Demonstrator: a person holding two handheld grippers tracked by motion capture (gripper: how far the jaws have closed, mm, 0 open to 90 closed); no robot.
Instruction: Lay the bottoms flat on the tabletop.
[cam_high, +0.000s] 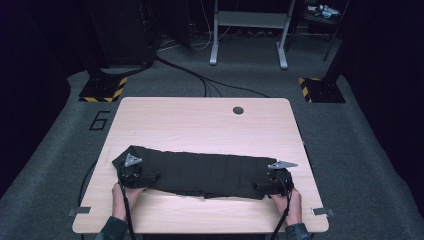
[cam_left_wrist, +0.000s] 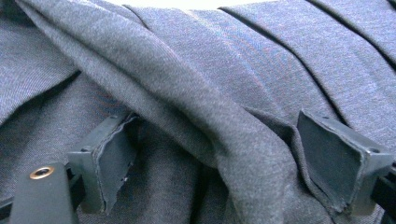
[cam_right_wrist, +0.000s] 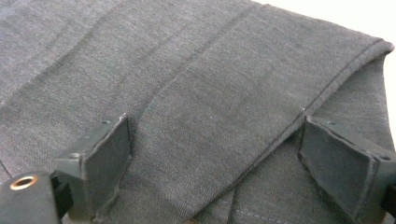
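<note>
Here a dark grey cloth (cam_high: 200, 175) lies folded in a long band across the near half of the tabletop (cam_high: 200, 120). The left tongs (cam_high: 131, 172) sit at its left end, the right tongs (cam_high: 276, 179) at its right end. Both stand apart, fabric running between the pads (cam_left_wrist: 114, 154) without being pinched.

A pale wooden tabletop (cam_high: 200, 125) stands on grey carpet floor (cam_high: 45, 165). Beyond its far edge, black cables (cam_high: 200, 77) run past a grey metal frame (cam_high: 248, 30). The surroundings are dark.
</note>
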